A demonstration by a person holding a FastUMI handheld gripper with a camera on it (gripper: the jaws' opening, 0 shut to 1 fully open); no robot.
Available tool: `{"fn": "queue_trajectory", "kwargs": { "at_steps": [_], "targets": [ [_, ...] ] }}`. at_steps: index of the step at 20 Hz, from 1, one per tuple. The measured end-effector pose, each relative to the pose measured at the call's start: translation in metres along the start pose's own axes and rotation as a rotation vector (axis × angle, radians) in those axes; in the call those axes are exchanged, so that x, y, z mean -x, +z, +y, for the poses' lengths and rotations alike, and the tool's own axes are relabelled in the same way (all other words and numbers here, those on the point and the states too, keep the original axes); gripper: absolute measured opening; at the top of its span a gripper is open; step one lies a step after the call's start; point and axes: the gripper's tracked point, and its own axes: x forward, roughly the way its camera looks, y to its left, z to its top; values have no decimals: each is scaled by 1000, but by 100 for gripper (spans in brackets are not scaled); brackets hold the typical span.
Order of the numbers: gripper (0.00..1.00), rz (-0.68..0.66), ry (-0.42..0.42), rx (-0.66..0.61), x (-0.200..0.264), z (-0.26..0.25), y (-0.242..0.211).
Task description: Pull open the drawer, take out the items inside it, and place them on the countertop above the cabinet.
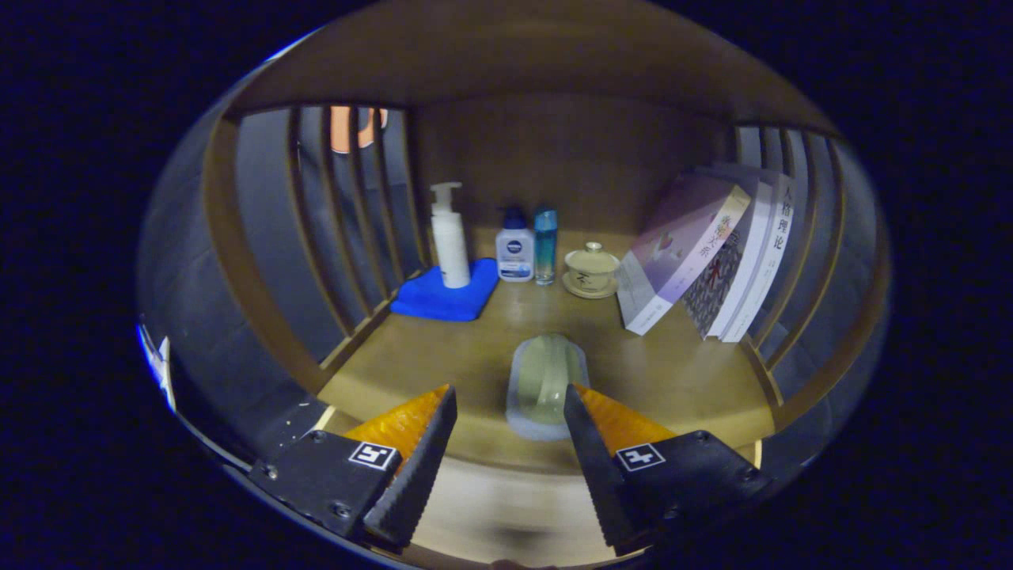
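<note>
Tongs (510,408) stand wide open, holding nothing. Just ahead, between the fingertips, a pale green soap-like bar in a clear dish (546,386) lies on the wooden countertop (681,372). Beyond sit a blue cloth (439,299), pump bottle (449,237), lidded cup (592,269) and leaning books (712,253).

Dim wooden shelf bay (554,158) with slatted sides (348,229).

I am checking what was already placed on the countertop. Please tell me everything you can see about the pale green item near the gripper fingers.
The pale green item looks like a translucent, rounded oblong container, perhaps plastic or glass, with a lighter rim around a greener middle. It lies flat on the wooden countertop, near its front edge. The open gripper has its fingers on either side of its near end, apparently not pressing it.
</note>
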Motion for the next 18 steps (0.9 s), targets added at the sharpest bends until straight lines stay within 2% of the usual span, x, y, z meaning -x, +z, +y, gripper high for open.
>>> {"fn": "queue_trajectory", "kwargs": {
  "at_steps": [1,4,6,11,15,18],
  "targets": [
    [86,-23,7,8,12,3,-4],
    [96,-104,16,14,47,9,-17],
    [98,-150,33,-1,67,10,-30],
    [99,-259,26,-29,106,7,-79],
    [99,-319,-49,-7,126,-5,-121],
    [99,-358,-24,11,142,10,-159]
  ]
}}
